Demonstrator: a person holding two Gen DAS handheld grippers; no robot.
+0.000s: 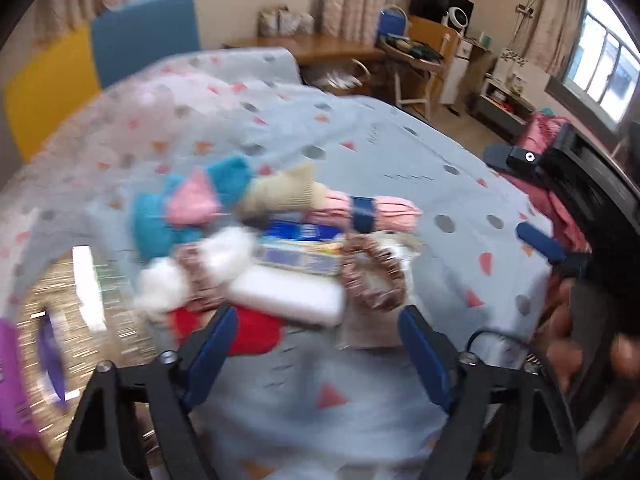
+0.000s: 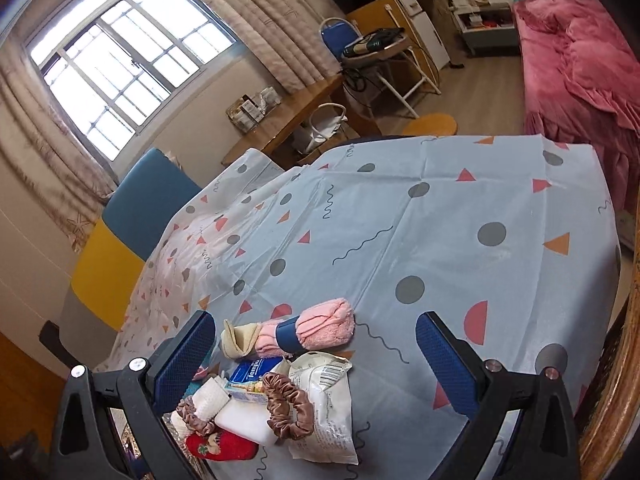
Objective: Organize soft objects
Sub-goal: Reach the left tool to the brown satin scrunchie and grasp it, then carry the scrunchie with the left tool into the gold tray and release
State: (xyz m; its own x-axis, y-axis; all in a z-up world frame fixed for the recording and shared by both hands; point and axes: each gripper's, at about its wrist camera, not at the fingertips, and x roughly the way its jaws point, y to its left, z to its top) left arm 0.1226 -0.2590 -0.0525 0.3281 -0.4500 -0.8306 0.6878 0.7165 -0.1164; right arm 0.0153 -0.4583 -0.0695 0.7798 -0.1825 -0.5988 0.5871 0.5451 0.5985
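Observation:
A pile of soft things lies on the patterned tablecloth [image 2: 440,240]. It holds a pink rolled towel [image 1: 388,210] [image 2: 328,322] with a blue band, a beige cloth [image 1: 280,194] [image 2: 240,340], a teal and pink fluffy piece [image 1: 188,208], a brown scrunchie [image 1: 372,276] [image 2: 288,408], a tissue pack [image 1: 300,234] [image 2: 250,374], a white pad [image 1: 288,296] [image 2: 244,420] and a red piece [image 1: 250,332] [image 2: 220,446]. My left gripper [image 1: 318,352] stands open just short of the pile, its left finger beside the red piece. My right gripper [image 2: 316,360] is open above the pile, touching nothing.
A crinkled white packet [image 2: 324,404] lies under the scrunchie. A blue and yellow chair [image 1: 120,48] [image 2: 132,224] stands behind the table. A wooden desk [image 2: 288,120] and a pink bed [image 2: 580,60] are farther off. Something purple [image 1: 16,380] shows blurred at the left edge.

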